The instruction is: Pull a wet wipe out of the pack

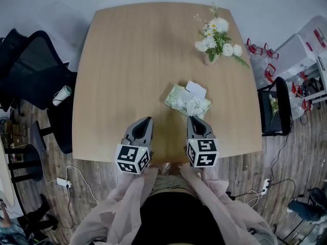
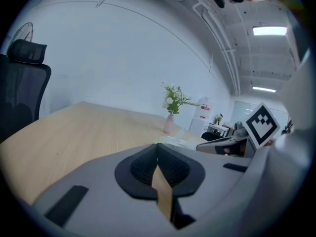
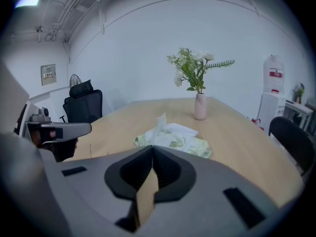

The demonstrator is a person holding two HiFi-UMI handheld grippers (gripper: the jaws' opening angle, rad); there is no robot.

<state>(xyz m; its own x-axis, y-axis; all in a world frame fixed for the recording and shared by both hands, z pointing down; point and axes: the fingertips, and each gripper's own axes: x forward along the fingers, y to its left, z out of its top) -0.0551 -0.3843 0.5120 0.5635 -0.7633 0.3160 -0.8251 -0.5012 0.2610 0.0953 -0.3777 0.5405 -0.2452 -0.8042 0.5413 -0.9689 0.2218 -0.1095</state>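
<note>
A: Status on the wipe?
B: Pack lies mid-table, flap open. One wipe pokes up at its near end, prob. not free yet.
A: Claws?
B: Both clenched, nothing in them. Right gripper is just short of the pack, left gripper apart. We've got the grab & pull left.

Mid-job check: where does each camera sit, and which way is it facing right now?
Head view: on the person's head, looking steeply down on the table; shows left gripper, right gripper, sleeves.
Left gripper view: rides the left gripper, looks along its shut jaws across the table toward the vase; right gripper at right.
Right gripper view: rides the right gripper, faces the wipe pack and vase; left gripper at left.
Shared: both gripper views show the vase.
</note>
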